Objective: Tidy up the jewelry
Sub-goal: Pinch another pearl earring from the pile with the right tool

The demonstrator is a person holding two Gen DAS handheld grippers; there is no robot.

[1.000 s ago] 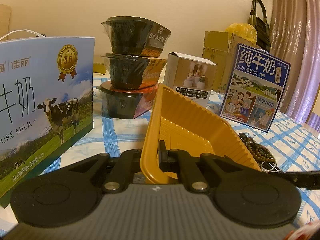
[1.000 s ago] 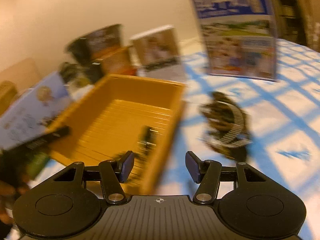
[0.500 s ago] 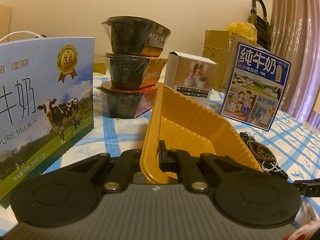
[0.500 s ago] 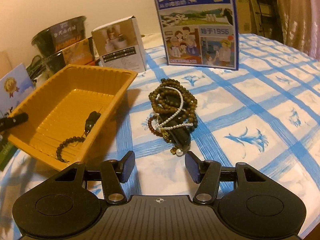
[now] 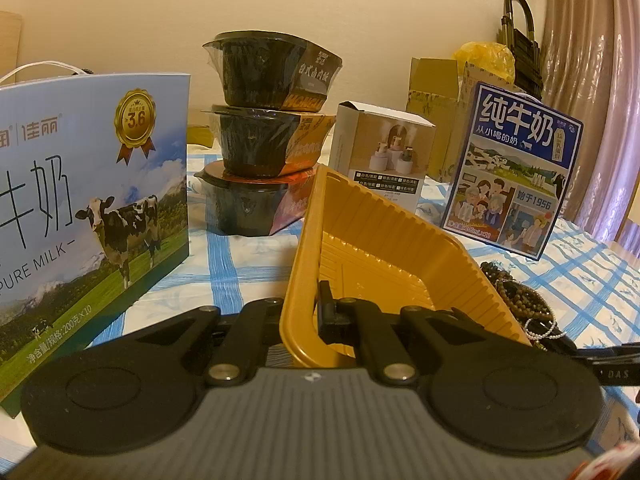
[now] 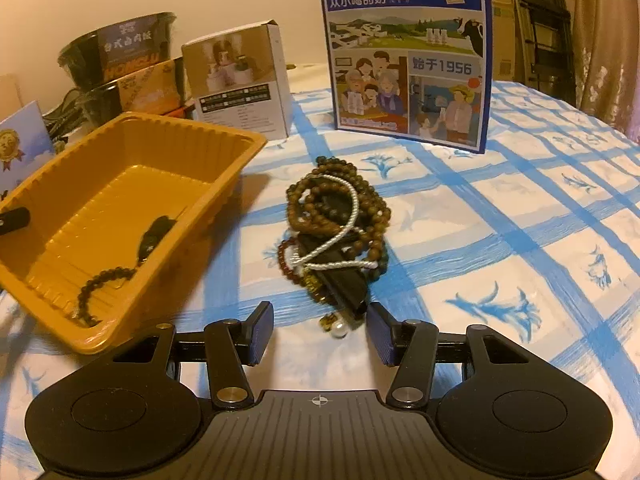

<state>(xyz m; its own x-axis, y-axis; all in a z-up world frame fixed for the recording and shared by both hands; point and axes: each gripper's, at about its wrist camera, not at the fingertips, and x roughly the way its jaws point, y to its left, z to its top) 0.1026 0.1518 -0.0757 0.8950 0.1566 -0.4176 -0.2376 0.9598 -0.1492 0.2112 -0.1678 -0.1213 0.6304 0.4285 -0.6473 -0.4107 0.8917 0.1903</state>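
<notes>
Left gripper (image 5: 302, 312): clamped on the near wall of the yellow tray (image 6: 248, 142), which is judged tilted so as to receive pieces. Tray contents: one dark bead bracelet (image 6: 102, 280), one black item (image 6: 154, 234). Right of tray, on the checked cloth (image 6: 500, 240): jewelry pile (image 6: 340, 232), tangled. Right gripper (image 6: 320, 332): jaws apart, just near the pile.

Right claw (image 6: 320, 332) swung from tray (image 6: 224, 136), closed on jewelry pile (image 6: 340, 220)
</notes>
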